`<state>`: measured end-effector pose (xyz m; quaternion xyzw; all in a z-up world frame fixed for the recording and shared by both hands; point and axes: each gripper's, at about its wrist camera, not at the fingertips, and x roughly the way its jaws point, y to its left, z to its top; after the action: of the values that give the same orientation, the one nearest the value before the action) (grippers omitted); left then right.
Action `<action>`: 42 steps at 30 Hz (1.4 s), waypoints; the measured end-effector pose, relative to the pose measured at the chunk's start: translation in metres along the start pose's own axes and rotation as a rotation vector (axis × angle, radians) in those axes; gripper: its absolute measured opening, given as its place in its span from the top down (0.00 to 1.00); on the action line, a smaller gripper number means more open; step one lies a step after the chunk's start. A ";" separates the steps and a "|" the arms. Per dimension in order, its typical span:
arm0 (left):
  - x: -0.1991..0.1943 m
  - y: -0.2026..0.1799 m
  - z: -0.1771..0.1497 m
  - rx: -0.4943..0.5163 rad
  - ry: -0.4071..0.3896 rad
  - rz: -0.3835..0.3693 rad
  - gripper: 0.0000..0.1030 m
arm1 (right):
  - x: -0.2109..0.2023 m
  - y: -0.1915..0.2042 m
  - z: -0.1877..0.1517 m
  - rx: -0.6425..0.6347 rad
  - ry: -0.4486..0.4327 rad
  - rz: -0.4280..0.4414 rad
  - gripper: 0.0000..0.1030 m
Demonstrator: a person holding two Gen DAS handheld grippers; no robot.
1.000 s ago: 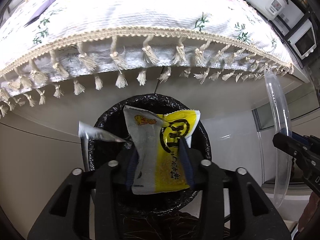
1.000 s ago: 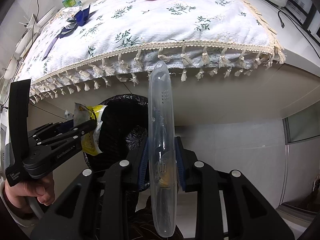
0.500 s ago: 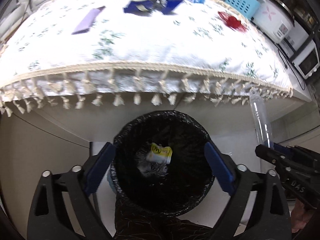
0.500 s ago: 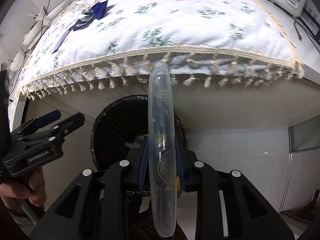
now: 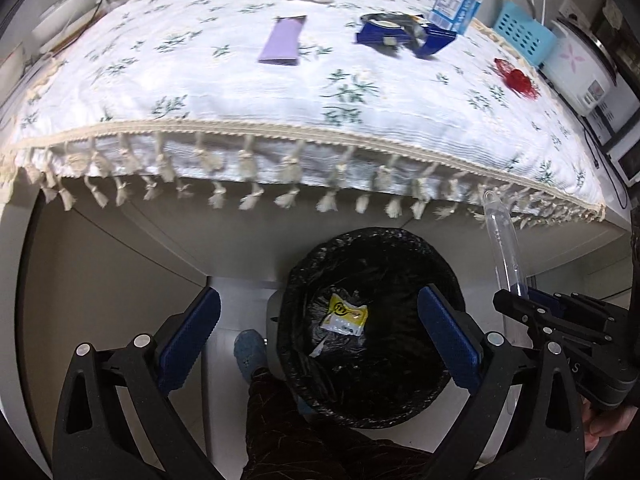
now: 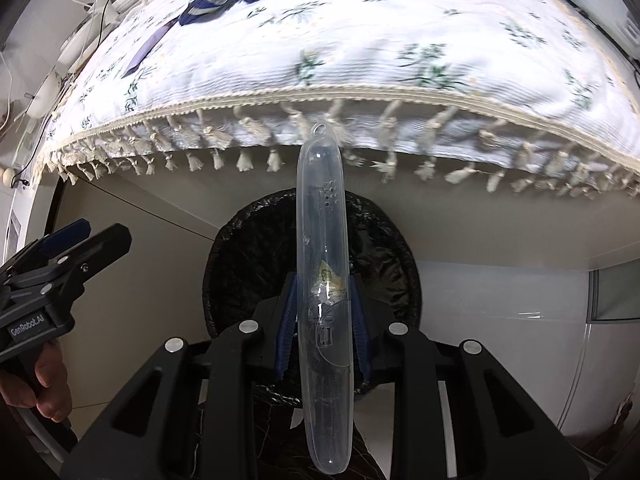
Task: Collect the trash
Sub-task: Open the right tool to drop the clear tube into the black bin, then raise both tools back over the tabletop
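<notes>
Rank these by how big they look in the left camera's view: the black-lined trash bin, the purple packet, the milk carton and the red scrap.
1. trash bin
2. purple packet
3. milk carton, close to the packet, so that pair is unsure
4. red scrap

The bin sits nearer the camera, which exaggerates its size.

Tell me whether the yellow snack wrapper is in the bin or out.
In. The yellow snack wrapper lies at the bottom of the black-lined bin, free of the open left claw.
</notes>
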<state>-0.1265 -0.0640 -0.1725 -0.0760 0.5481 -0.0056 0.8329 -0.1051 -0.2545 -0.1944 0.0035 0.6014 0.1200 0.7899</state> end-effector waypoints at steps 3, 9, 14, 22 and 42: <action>-0.002 0.011 0.000 -0.013 -0.002 0.008 0.06 | 0.007 0.007 0.004 -0.009 0.009 -0.001 0.76; 0.000 0.025 0.000 -0.040 0.008 0.023 0.06 | 0.018 0.018 0.010 -0.024 0.021 -0.010 0.76; 0.001 0.031 -0.001 -0.048 0.013 0.026 0.06 | 0.026 0.026 0.014 -0.024 0.028 -0.008 0.76; 0.004 0.033 0.001 -0.048 0.022 0.030 0.06 | 0.035 0.033 0.019 -0.021 0.027 -0.029 0.75; -0.008 0.012 0.013 -0.022 0.017 0.018 0.06 | -0.031 0.009 0.029 -0.014 -0.110 -0.096 0.12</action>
<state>-0.1183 -0.0493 -0.1618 -0.0804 0.5560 0.0072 0.8273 -0.0868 -0.2473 -0.1555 -0.0243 0.5556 0.0855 0.8267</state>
